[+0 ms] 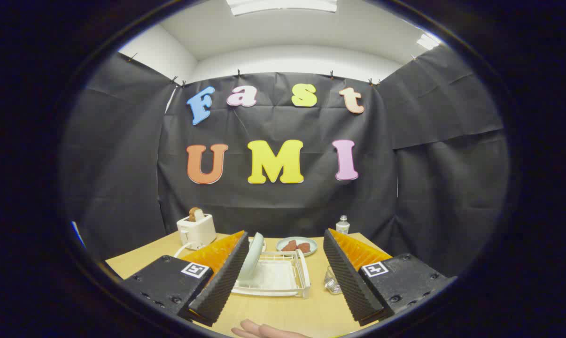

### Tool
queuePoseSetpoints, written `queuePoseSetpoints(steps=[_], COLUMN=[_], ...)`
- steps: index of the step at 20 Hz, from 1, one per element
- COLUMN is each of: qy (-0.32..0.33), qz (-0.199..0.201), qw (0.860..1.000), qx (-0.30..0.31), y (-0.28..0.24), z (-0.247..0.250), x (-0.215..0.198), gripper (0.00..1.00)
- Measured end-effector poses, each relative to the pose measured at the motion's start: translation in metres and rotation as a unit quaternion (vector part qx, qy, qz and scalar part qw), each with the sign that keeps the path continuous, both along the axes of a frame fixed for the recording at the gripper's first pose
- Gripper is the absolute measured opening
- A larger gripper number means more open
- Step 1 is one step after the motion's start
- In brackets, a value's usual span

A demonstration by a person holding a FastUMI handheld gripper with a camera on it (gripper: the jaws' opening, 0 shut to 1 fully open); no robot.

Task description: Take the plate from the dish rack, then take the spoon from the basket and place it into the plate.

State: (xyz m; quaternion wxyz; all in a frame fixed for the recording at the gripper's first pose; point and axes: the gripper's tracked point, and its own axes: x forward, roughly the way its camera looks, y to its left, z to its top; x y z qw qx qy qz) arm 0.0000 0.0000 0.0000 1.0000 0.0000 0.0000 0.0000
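Gripper [283,277] spread wide, gripping nothing. Plate [253,258] upright in dish rack [283,278] between the fingers, beside the left finger. Basket [331,281] by the right finger; spoon not discernible. Hand [264,331] on table [283,312].

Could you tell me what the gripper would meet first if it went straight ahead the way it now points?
Most likely the dish rack, with the plate standing on edge at its left side. The gripper is open, its fingers wide apart, and the rack sits between and just beyond them. Depth is hard to judge.
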Motion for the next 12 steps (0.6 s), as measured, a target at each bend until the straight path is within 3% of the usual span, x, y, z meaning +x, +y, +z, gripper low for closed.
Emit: queuePoseSetpoints(steps=[7,12], qy=[-0.009,0.006], qz=[-0.025,-0.013], qw=[0.999,0.999], qx=[-0.025,-0.03], y=[-0.026,-0.022], z=[-0.003,-0.015], x=[-0.014,-0.008], gripper=[1.0,1.0])
